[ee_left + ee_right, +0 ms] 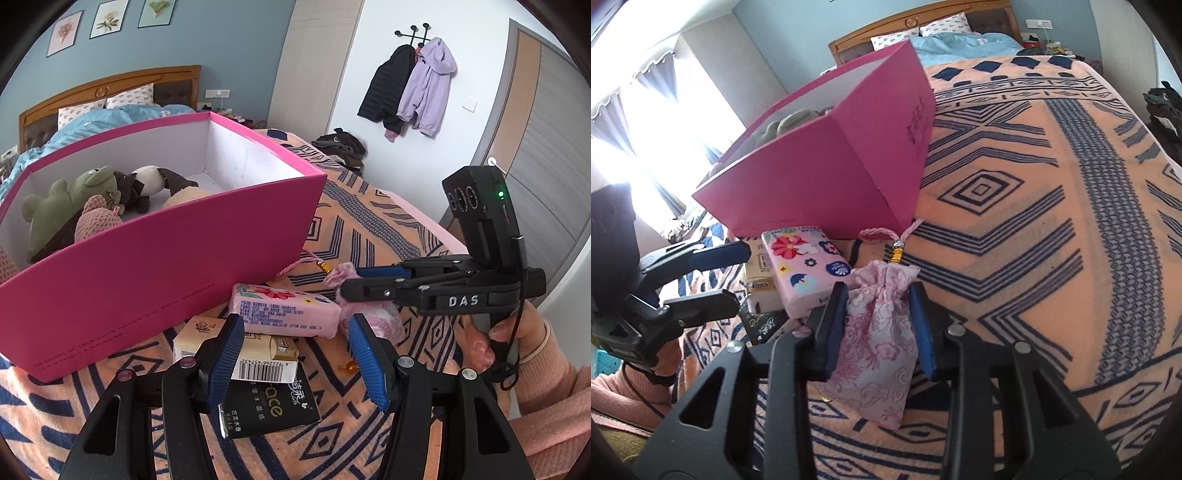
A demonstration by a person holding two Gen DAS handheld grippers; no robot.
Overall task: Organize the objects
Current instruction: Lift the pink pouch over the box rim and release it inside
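Pouch [875, 343]: pink brocade drawstring bag, at lower centre of your right wrist view. Its long axis runs up and down the frame, gathered neck toward the top, flat bottom toward the lower edge. A gold bead and a twisted pink cord [882, 233] lead from the neck up to the foot of the box. It lies on the blanket [1015, 229], just right of the tissue packs.

Right gripper [877, 297]: your blue pads sit against both sides of the pouch below its neck, closed on it. No other thing is between them.

Left gripper [295, 332]: your jaws stand partly open over the tissue packs, at lower centre of the left wrist view. The left pad overlaps the beige pack; whether it touches you cannot tell. Nothing is gripped.

Box [159, 273]: magenta, white inside, open top, at centre left of the left wrist view. It holds a green frog plush [55, 206], a brown-and-white plush [147, 182], a pink knitted toy [96, 218] and a cream knitted piece [184, 195].

Tissue packs, in front of the box: floral pink pack [284, 308] on top, beige pack [266, 354] under it, black pack [266, 406] lowest in the frame.

Bed [110, 107]: upper left, with blue bedding.
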